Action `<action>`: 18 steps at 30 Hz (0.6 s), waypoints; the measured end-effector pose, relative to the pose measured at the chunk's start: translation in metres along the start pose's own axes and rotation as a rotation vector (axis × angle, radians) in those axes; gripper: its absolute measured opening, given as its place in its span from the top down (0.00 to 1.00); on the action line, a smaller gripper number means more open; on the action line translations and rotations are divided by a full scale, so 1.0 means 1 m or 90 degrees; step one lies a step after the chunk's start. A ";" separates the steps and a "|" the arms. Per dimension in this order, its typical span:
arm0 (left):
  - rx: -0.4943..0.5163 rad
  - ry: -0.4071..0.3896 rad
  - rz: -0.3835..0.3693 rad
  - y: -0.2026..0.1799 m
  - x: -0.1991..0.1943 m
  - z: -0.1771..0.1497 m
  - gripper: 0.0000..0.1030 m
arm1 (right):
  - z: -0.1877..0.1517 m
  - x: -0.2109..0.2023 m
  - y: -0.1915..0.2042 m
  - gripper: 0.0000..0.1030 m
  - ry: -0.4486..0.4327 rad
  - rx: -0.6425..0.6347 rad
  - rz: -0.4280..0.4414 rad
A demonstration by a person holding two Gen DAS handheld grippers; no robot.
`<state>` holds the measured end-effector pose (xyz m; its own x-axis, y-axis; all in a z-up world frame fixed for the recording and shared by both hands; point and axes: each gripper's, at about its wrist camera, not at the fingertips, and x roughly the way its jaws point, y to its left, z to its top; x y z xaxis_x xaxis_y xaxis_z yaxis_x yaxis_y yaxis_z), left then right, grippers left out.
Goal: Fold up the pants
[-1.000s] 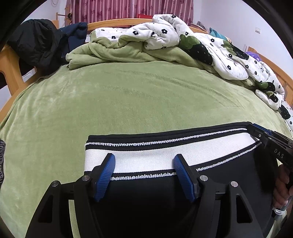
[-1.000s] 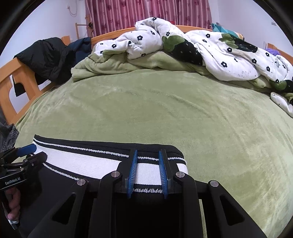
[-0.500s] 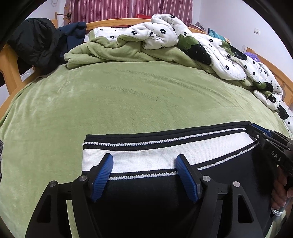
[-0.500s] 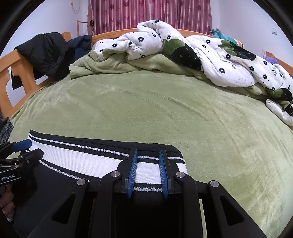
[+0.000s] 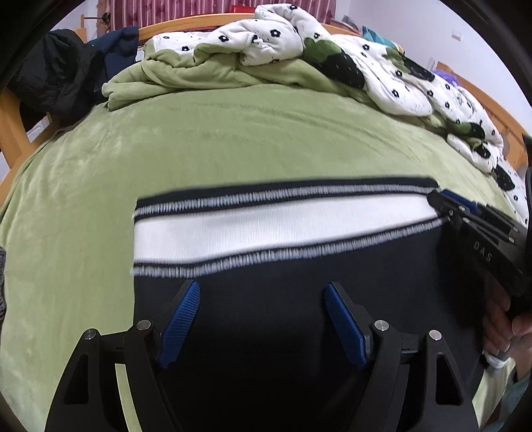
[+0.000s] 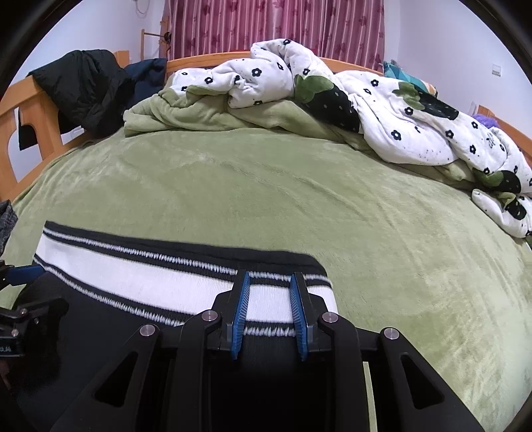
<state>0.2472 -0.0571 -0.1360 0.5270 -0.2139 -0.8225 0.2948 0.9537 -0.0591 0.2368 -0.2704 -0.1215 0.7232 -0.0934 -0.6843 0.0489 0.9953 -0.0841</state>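
The black pants with a white striped waistband (image 5: 282, 229) lie flat on the green fleece bed (image 5: 232, 143). The left gripper (image 5: 262, 319) is opening, nothing between its jaws; the right gripper (image 6: 269, 315) pinches the waistband. Release gently so the fold stays flat

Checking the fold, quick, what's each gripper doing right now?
Left gripper: opening, off the pants.
Right gripper: closed on the pants' waistband.

A home bedroom: wooden-framed bed (image 6: 30, 109), rumpled floral duvet (image 6: 382, 109), red curtains (image 6: 272, 26)
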 end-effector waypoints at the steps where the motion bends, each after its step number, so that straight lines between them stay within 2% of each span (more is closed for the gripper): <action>1: -0.002 0.011 -0.003 0.000 -0.003 -0.005 0.27 | -0.002 -0.004 0.001 0.76 0.001 -0.005 -0.003; 4: 0.004 0.030 -0.005 -0.003 -0.013 -0.018 0.27 | -0.009 -0.016 0.003 0.76 0.020 -0.013 0.006; 7: 0.021 0.035 -0.004 -0.008 -0.026 -0.032 0.27 | -0.018 -0.023 0.002 0.66 0.081 -0.021 0.035; 9: 0.026 0.045 -0.019 -0.011 -0.036 -0.046 0.27 | -0.025 -0.034 0.000 0.66 0.092 -0.035 0.044; 11: 0.026 0.064 -0.040 -0.010 -0.044 -0.060 0.27 | -0.028 -0.044 0.001 0.66 0.121 -0.058 0.050; 13: 0.021 0.063 -0.045 -0.008 -0.055 -0.076 0.27 | -0.028 -0.055 -0.001 0.66 0.164 -0.066 0.069; 15: 0.028 0.050 -0.047 -0.005 -0.072 -0.094 0.27 | -0.028 -0.068 -0.006 0.66 0.214 -0.045 0.088; 18: 0.042 0.045 -0.047 0.004 -0.092 -0.112 0.27 | -0.026 -0.097 -0.014 0.66 0.203 0.008 0.118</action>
<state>0.1102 -0.0101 -0.1240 0.4454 -0.2660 -0.8549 0.3842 0.9193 -0.0858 0.1479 -0.2764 -0.0732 0.4690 0.0872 -0.8789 -0.0528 0.9961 0.0706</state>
